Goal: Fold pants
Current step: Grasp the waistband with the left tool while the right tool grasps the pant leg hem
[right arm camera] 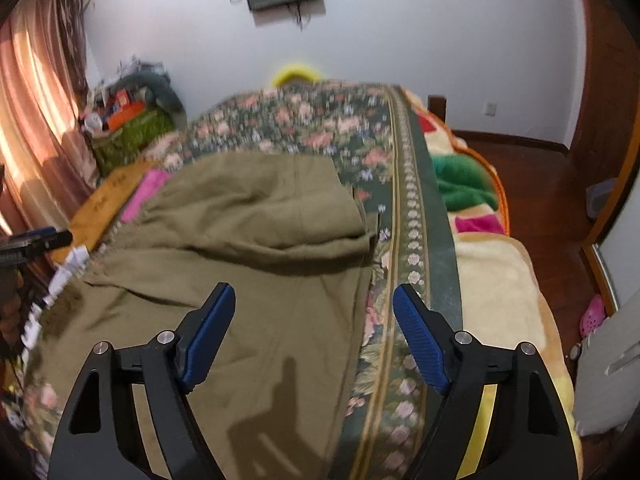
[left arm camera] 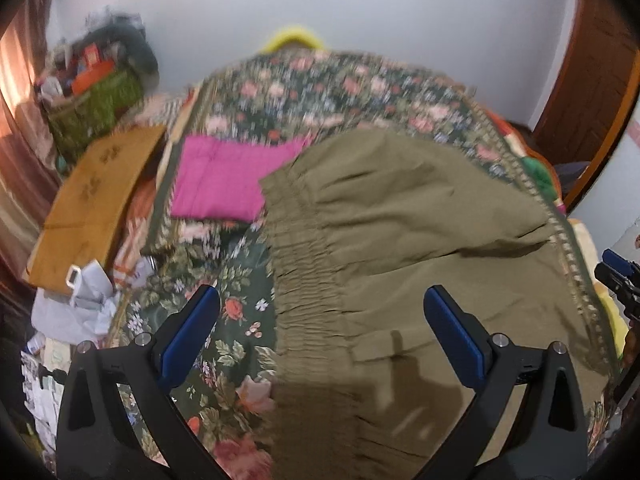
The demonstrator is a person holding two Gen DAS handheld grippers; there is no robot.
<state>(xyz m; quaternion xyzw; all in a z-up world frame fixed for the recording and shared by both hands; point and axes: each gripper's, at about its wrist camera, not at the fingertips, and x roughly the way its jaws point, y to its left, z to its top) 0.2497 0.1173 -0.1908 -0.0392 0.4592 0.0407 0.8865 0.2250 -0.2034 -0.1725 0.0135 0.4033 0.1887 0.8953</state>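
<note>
Left wrist view: your left gripper (left arm camera: 322, 304) is spread wide and empty above the pants (left arm camera: 400, 240), which lie partly folded on the floral bedspread (left arm camera: 280, 92), waistband nearest a pink cloth (left arm camera: 228, 178).

Right wrist view: your right gripper (right arm camera: 314, 300) also gapes, holding nothing, over the pants' (right arm camera: 248, 240) right edge.

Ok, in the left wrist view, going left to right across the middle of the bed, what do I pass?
Orange-brown cloth → pink cloth → olive pants → trimmed edge of the floral bedspread → right gripper at the frame edge.
</note>
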